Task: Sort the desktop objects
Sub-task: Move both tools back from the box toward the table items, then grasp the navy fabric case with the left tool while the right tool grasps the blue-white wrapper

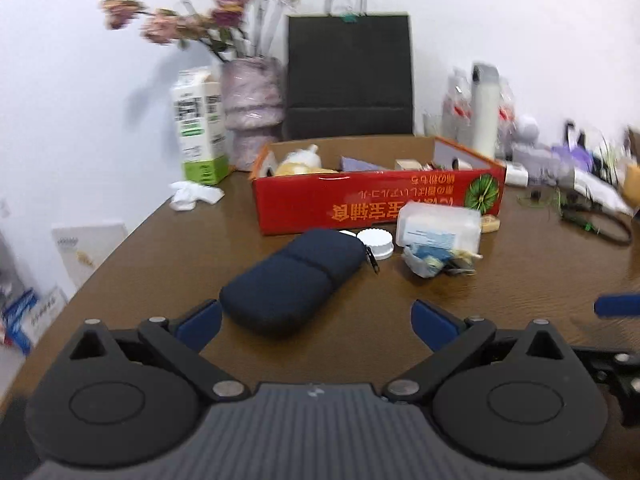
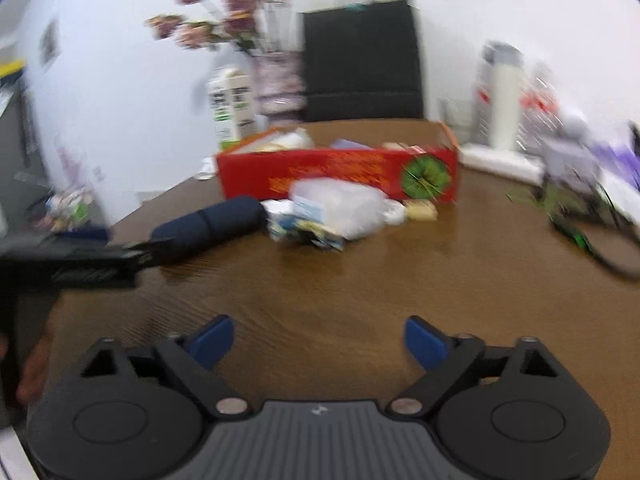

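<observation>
Between the wide-spread blue pads of the left gripper (image 1: 316, 326), nothing is held, and the dark navy zip pouch (image 1: 294, 280) lies on the brown table (image 1: 500, 300) just ahead of them. Its long axis runs diagonally away, near end toward the left pad, far end with the zipper pull up and right. The right gripper (image 2: 319, 346) also stands wide and empty, over bare wood, with the pouch well off to its left, so the left hand is plainly nearer. Beyond the pouch sit white caps (image 1: 375, 242), a clear plastic box (image 1: 440, 228) and the red cardboard box (image 1: 376, 196), probably the sorting bin.
</observation>
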A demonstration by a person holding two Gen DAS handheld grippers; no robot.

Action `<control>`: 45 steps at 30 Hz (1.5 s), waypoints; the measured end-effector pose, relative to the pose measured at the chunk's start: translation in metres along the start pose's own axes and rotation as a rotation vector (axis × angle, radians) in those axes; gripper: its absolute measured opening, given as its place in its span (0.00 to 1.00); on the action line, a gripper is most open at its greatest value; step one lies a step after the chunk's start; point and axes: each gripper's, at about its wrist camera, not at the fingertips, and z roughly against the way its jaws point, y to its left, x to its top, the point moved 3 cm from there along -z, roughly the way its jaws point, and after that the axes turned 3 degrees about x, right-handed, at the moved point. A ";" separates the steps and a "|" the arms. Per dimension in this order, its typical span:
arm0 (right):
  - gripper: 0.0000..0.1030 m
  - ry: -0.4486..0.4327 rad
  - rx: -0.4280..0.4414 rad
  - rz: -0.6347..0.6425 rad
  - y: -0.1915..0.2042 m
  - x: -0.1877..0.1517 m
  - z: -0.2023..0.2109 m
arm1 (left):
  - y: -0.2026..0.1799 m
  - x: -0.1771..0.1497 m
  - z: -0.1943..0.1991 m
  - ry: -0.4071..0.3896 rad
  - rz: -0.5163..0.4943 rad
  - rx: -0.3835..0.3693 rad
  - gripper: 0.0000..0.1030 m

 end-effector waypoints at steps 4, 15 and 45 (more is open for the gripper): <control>0.73 -0.001 -0.068 0.182 0.015 0.020 -0.026 | -0.001 0.013 -0.045 0.039 -0.152 -0.027 1.00; 0.42 0.033 -0.125 0.493 0.045 0.057 -0.112 | 0.019 0.027 -0.121 0.188 -0.016 -0.123 0.93; 0.09 -0.044 -0.030 -0.086 0.000 0.000 0.034 | -0.069 -0.025 0.076 0.023 0.064 -0.288 0.65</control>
